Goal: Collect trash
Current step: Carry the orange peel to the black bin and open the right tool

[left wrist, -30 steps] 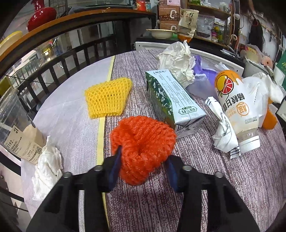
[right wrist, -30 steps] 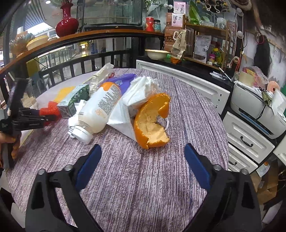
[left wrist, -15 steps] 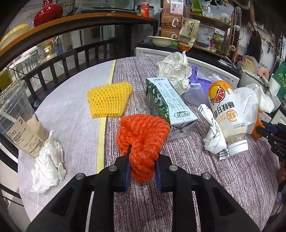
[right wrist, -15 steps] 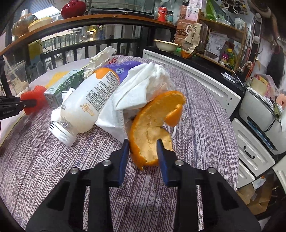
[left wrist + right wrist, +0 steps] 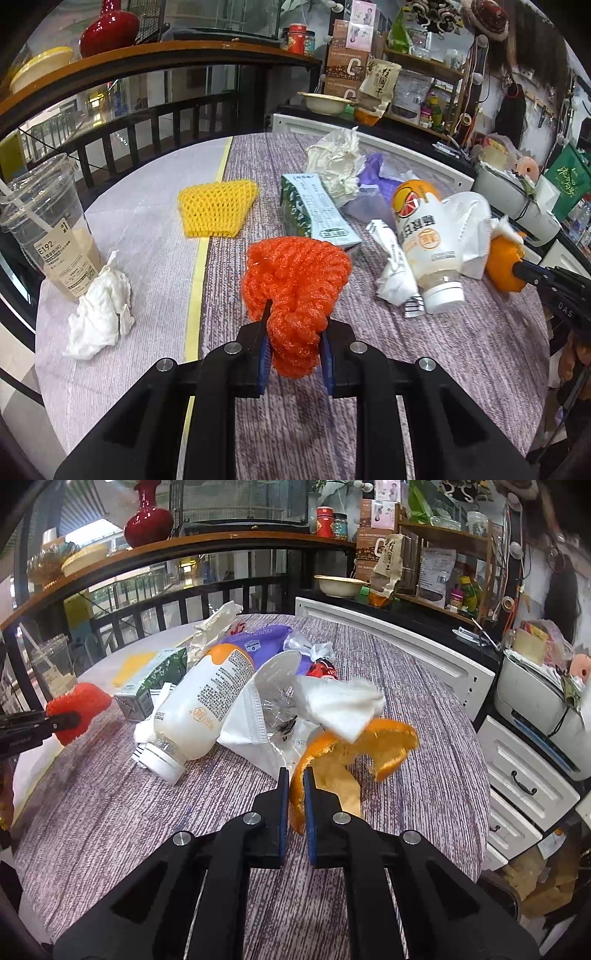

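My left gripper (image 5: 293, 339) is shut on an orange foam net (image 5: 295, 280) and holds it a little above the table; the net also shows at the far left of the right wrist view (image 5: 79, 705). My right gripper (image 5: 296, 797) is shut on the edge of an orange peel (image 5: 354, 753), lifted off the purple tablecloth, with a white tissue (image 5: 343, 705) draped over it. The peel shows at the right of the left wrist view (image 5: 504, 262). Other trash lies between the grippers: a white drink bottle (image 5: 424, 240), a green carton (image 5: 314, 210), a white face mask (image 5: 251, 727).
A yellow foam net (image 5: 218, 206), a crumpled tissue (image 5: 101, 314) and a plastic cup with drink (image 5: 51, 225) lie at the left. Crumpled paper (image 5: 338, 166) and a purple packet (image 5: 258, 642) lie at the back. White drawers (image 5: 524, 782) stand right of the round table.
Both grippers have closed fully on their items and lifted them: the left raised the orange net, the right raised the orange peel with the tissue on it.
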Demonstrator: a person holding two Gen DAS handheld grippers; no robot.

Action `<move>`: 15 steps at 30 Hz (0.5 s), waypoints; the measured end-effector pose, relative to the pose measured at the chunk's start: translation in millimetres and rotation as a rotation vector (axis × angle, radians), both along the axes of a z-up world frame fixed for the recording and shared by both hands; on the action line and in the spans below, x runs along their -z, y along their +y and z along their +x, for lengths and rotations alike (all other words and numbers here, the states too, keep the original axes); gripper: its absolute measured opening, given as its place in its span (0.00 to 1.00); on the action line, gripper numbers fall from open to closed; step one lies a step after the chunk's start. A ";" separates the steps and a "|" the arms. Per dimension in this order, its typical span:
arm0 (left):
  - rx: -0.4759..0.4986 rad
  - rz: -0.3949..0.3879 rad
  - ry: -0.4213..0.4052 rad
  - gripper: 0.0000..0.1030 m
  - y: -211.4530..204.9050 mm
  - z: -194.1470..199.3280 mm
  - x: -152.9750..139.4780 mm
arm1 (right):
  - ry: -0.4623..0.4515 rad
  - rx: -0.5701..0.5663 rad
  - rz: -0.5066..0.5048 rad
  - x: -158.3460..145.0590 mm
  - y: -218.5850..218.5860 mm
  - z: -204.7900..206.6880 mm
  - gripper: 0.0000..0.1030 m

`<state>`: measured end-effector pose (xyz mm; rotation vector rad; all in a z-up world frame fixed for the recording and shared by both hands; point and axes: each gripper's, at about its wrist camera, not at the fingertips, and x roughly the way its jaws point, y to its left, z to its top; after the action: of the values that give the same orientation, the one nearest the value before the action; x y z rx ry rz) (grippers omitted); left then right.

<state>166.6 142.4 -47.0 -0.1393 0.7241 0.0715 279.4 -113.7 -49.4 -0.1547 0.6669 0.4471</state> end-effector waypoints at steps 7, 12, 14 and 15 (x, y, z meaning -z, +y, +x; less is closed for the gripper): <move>0.033 -0.019 -0.041 0.21 -18.3 -21.3 -8.9 | -0.012 0.014 0.052 -6.5 -19.1 -27.7 0.08; 0.056 -0.029 -0.060 0.21 -31.6 -34.7 -12.9 | -0.018 0.032 0.087 -8.4 -37.2 -49.2 0.08; 0.066 -0.033 -0.066 0.21 -37.8 -39.4 -14.4 | -0.025 0.037 0.098 -9.4 -44.5 -58.4 0.08; 0.072 -0.034 -0.071 0.21 -41.0 -41.8 -15.4 | -0.027 0.038 0.102 -9.7 -47.7 -61.9 0.08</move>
<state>124.7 101.5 -31.6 -0.1478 0.6589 -0.0149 217.4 -161.4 -39.8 -0.0510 0.6182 0.4405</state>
